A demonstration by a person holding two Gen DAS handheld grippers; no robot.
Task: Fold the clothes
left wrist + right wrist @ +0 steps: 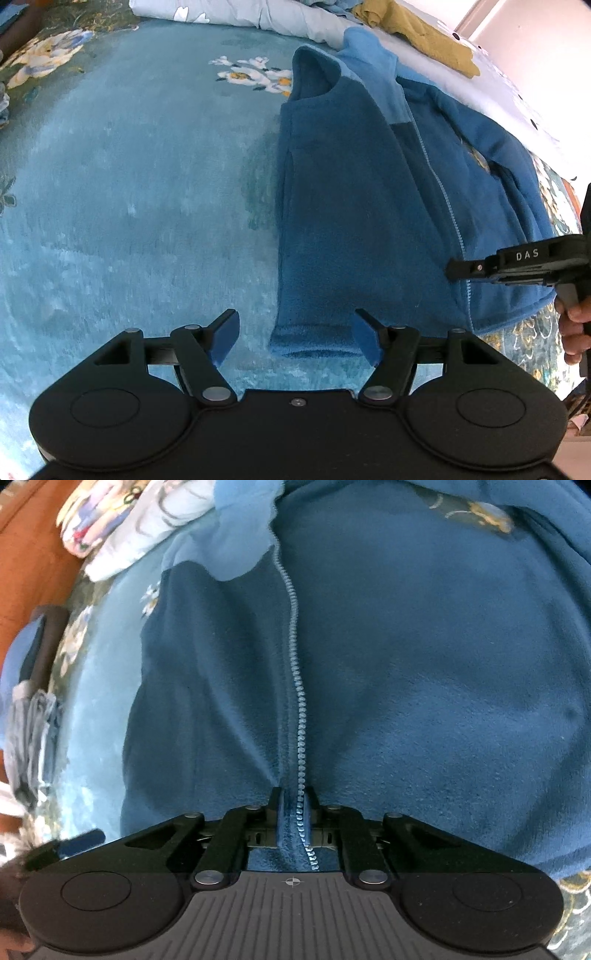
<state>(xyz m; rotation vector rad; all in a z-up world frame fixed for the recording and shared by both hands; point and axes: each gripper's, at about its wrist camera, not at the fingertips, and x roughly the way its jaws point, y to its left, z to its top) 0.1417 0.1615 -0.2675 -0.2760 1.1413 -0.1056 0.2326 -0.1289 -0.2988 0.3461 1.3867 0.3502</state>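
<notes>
Two tools over one blue fleece zip-up jacket (354, 206) spread on a teal floral bedspread (129, 192).
Left tool (295, 338) hovers spread wide and empty, the folded sleeve's cuff (314, 341) lying between its blue pads (225, 338). Right tool (294, 812) is clamped tight on the jacket's pale-blue zipper (299, 701) near the hem, fleece bunched between the fingers.

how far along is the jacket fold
Early. Done: the blue fleece jacket lies flat, one sleeve folded over its front. In hand: the right gripper pinches the hem at the zipper. Left: the open left gripper holds nothing; the body is still unfolded.
</notes>
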